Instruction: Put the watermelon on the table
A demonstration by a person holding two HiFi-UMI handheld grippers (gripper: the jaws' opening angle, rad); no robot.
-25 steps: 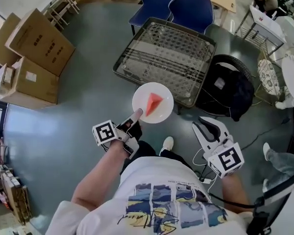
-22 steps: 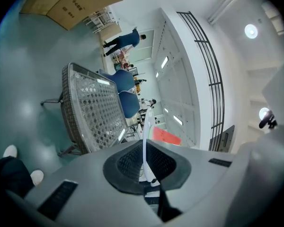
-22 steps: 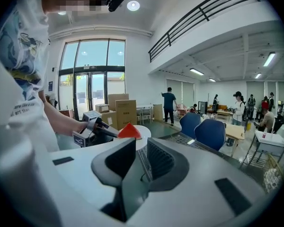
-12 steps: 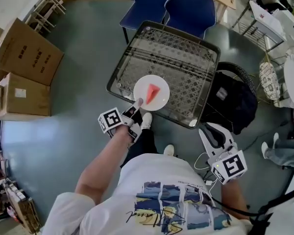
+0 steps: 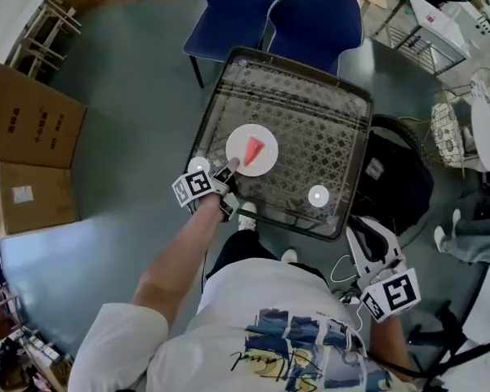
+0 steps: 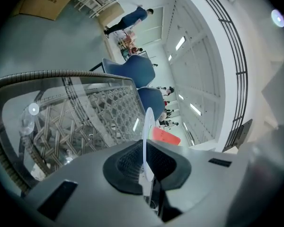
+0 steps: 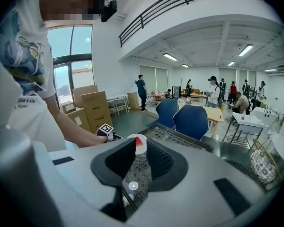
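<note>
A red watermelon slice (image 5: 253, 147) lies on a white plate (image 5: 263, 160). My left gripper (image 5: 229, 170) is shut on the plate's near rim and holds it over the near left part of the glass-topped lattice table (image 5: 310, 104). I cannot tell whether the plate touches the glass. In the left gripper view the plate (image 6: 148, 126) stands edge-on between the jaws of the left gripper (image 6: 149, 167), with the watermelon slice (image 6: 166, 137) behind it. My right gripper (image 5: 361, 227) hangs open at my side, off the table's near right corner. The right gripper view looks past the empty right gripper (image 7: 141, 161) at the plate (image 7: 140, 145).
Two blue chairs (image 5: 314, 15) stand at the table's far side. A black bag (image 5: 400, 174) lies on the floor right of the table, with a wire basket (image 5: 447, 129) beyond. Cardboard boxes (image 5: 24, 113) sit far left. Several people (image 7: 213, 92) stand at the back of the room.
The person has stepped up to the table. The left gripper carried the plate from beside the table's near edge to over the tabletop. The right gripper stayed open at the side.
</note>
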